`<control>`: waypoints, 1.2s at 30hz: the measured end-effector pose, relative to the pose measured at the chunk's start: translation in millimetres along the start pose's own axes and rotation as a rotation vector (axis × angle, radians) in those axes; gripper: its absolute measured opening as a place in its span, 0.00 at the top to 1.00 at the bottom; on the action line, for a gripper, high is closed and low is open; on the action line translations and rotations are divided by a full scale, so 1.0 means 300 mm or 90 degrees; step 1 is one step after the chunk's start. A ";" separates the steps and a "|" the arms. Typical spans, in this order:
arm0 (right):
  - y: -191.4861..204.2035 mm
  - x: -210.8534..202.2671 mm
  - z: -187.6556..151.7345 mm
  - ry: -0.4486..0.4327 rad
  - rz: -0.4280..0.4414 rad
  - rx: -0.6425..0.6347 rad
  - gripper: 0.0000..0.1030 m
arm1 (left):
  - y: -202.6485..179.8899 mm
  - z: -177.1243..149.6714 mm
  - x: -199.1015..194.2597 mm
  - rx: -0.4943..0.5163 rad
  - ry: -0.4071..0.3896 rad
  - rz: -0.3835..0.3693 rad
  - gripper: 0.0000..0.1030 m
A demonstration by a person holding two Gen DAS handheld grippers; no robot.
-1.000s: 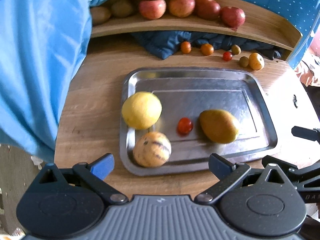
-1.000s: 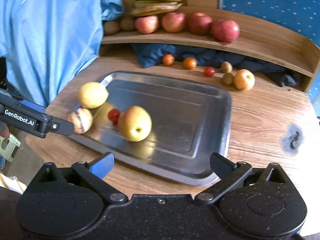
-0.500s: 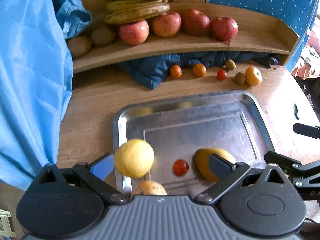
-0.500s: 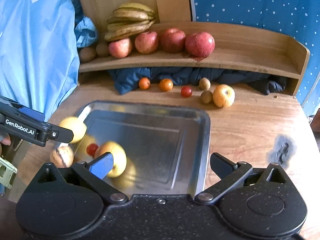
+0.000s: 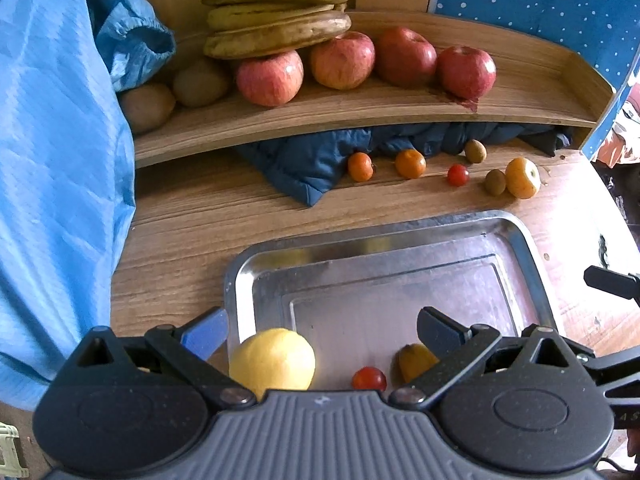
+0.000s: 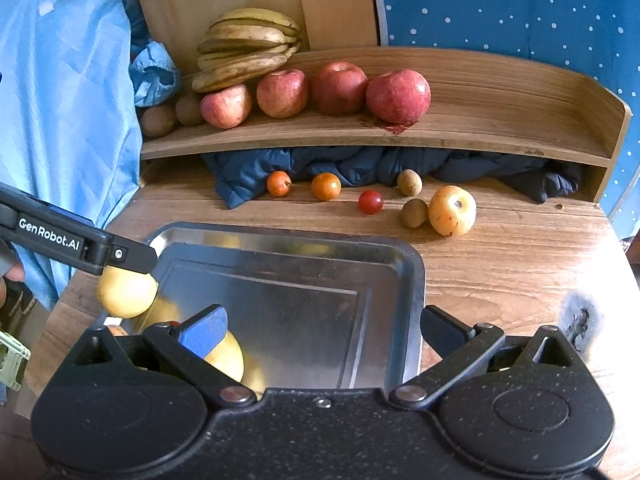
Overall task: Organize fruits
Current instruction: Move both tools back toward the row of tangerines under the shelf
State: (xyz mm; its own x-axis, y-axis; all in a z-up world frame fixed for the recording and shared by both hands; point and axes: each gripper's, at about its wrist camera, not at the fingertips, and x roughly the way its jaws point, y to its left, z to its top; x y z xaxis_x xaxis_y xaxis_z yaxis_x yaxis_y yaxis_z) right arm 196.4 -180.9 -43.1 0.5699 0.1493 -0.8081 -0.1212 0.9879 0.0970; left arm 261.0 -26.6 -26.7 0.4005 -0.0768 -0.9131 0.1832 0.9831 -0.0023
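Note:
A steel tray lies on the wooden table; its near end holds a yellow lemon, a cherry tomato and a yellow-brown fruit. My left gripper hovers open over that end, holding nothing. My right gripper is open above the tray, with the yellow-brown fruit partly hidden behind its blue-padded left finger. The lemon sits under the left gripper's arm. Loose small fruits lie beyond the tray: two orange ones, a red tomato, a yellow apple.
A curved wooden shelf at the back carries several red apples, bananas and kiwis. Dark blue cloth is stuffed under it. A light blue sleeve fills the left side. A dark burn mark scars the table on the right.
Both grippers have pulled back and tilted up: the shelf now fills the upper view and the tray's fruits have slid toward the bottom edge. The striped round fruit has dropped out of the left wrist view.

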 end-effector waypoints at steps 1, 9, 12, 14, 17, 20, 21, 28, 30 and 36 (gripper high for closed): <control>-0.002 0.003 0.002 0.000 -0.001 0.002 0.01 | 0.001 0.006 0.007 0.001 0.001 -0.002 0.01; -0.013 0.025 0.018 0.000 -0.016 0.010 0.01 | -0.002 0.068 0.056 0.007 0.007 -0.017 0.01; -0.011 0.036 0.026 0.002 -0.019 0.005 0.01 | -0.005 0.090 0.076 0.006 0.008 -0.023 0.01; -0.012 0.044 0.032 0.004 -0.023 0.002 0.01 | -0.008 0.105 0.091 0.007 0.009 -0.026 0.01; -0.021 0.059 0.044 0.007 -0.037 0.000 0.01 | -0.012 0.126 0.114 0.007 0.012 -0.031 0.01; -0.029 0.069 0.058 0.008 -0.046 0.002 0.01 | -0.014 0.146 0.136 0.001 0.010 -0.036 0.01; -0.031 0.074 0.062 0.009 -0.049 0.000 0.01 | -0.014 0.154 0.143 -0.002 0.009 -0.039 0.01; -0.026 0.114 0.099 0.010 -0.079 -0.013 0.01 | -0.002 0.202 0.213 -0.030 0.018 -0.060 0.01; -0.025 0.130 0.112 0.010 -0.085 -0.019 0.01 | -0.002 0.215 0.236 -0.043 0.025 -0.066 0.01; -0.016 0.189 0.156 0.017 -0.101 -0.039 0.01 | -0.018 0.258 0.298 -0.066 0.033 -0.087 0.01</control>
State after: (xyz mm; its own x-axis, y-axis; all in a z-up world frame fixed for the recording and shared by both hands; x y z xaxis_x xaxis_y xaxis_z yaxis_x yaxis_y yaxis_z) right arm 267.3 -175.2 -62.2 0.5645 -0.0098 -0.8254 -0.0815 0.9944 -0.0675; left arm 365.4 -51.8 -76.8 0.3315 -0.2042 -0.9211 0.1381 0.9763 -0.1667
